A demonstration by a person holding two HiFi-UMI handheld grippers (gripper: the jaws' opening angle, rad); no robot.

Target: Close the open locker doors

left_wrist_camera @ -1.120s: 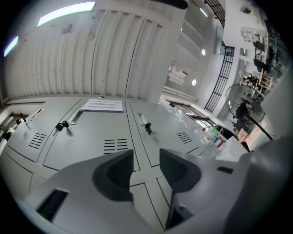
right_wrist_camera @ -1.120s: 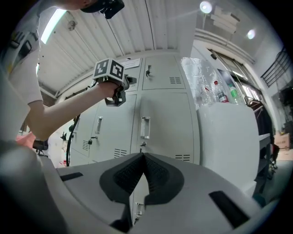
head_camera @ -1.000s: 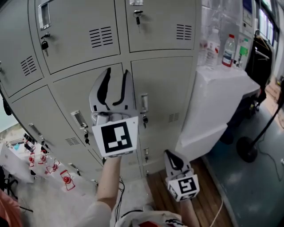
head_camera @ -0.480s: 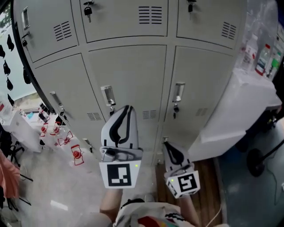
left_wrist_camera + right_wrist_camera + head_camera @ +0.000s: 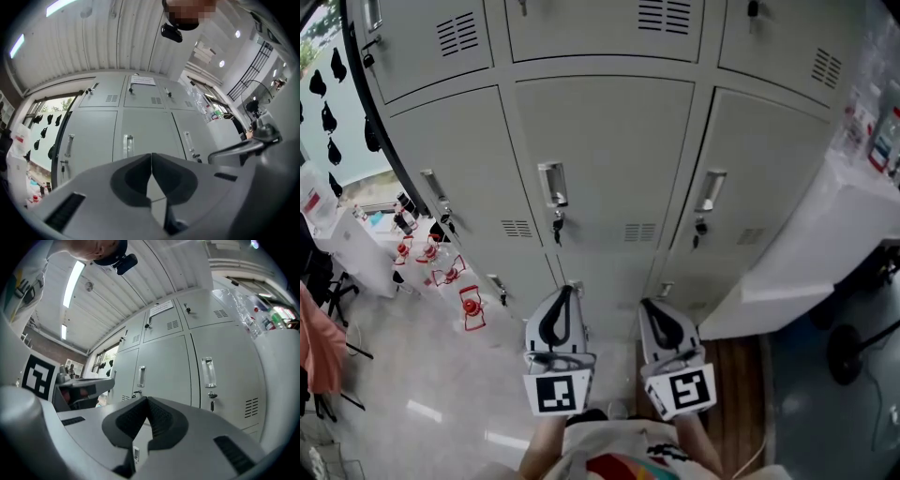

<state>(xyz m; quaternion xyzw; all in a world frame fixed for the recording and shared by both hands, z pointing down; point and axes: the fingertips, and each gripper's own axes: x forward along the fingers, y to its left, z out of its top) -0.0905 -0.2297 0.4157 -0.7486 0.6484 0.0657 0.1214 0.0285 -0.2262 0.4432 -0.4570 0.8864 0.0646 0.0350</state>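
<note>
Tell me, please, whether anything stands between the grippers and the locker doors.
Nothing visible does. The left gripper, its jaws just closed on nothing, and the right gripper, shut too, face the locker doors with open air between.

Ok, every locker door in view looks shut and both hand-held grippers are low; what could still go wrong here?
Keys hang from the middle-row doors; a hand-held gripper raised close past them might snag one.
The left hand-held gripper, jaws just closed on nothing, and the right hand-held gripper, shut and empty, sit near the bottom-row doors; a forward swing could knock them.
A door may look flush yet be unlatched; these views cannot confirm.
</note>
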